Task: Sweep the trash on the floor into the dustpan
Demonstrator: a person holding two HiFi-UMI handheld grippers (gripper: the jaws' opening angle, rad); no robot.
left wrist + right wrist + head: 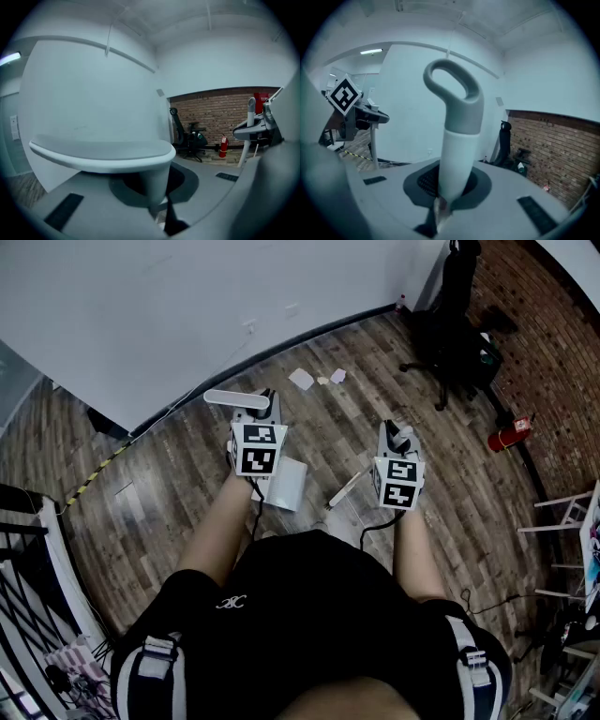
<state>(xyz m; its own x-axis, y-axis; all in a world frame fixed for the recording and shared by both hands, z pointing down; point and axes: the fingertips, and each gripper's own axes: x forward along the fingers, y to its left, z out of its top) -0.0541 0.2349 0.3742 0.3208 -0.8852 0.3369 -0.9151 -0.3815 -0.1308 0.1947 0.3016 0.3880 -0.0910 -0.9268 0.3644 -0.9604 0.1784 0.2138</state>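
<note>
Trash scraps [301,379] lie on the wood floor [178,484] at upper centre, near the wall [141,315]. Mid-frame, the left gripper [157,206] clamps the dustpan handle [103,154], and the right gripper [440,206] grips the broom handle [457,140].

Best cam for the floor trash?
Head view: the paper scraps lie on the wood floor by the white wall. The left gripper view shows the dustpan handle, the right gripper view the broom handle; neither shows scraps.
</note>
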